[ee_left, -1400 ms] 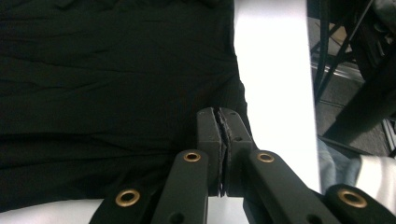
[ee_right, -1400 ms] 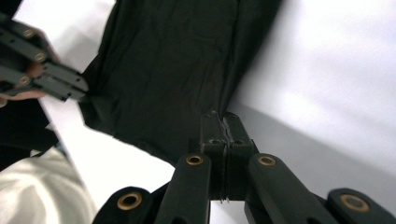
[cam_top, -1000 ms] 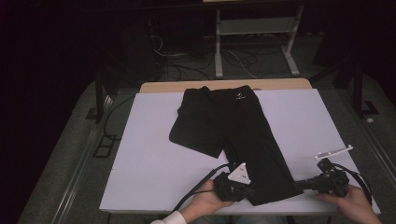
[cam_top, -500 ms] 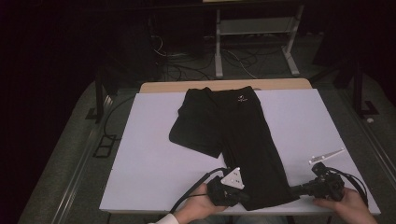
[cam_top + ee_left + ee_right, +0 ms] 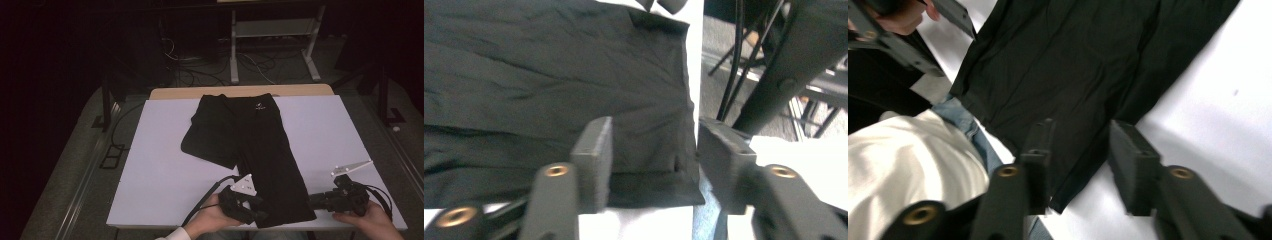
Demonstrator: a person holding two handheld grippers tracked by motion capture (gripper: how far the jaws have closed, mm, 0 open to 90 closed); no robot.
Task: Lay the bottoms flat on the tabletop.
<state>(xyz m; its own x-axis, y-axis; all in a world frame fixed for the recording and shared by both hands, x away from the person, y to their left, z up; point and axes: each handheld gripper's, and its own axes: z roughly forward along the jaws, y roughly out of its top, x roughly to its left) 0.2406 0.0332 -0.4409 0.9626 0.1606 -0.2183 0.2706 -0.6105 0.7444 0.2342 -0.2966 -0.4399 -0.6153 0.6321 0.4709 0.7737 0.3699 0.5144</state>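
High view: black pants (image 5: 252, 150) lie flat on the white table (image 5: 155, 170), hem at the near edge. Left gripper (image 5: 255, 212) sits at the hem's left corner, right gripper (image 5: 315, 201) at its right corner; both spread wide, gripping nothing.

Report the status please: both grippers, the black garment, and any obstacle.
Left gripper open, at the hem corner of the black fabric trousers. Right gripper open, at the other hem corner. Trousers flat on white table, one leg folded across. No obstacle seen.
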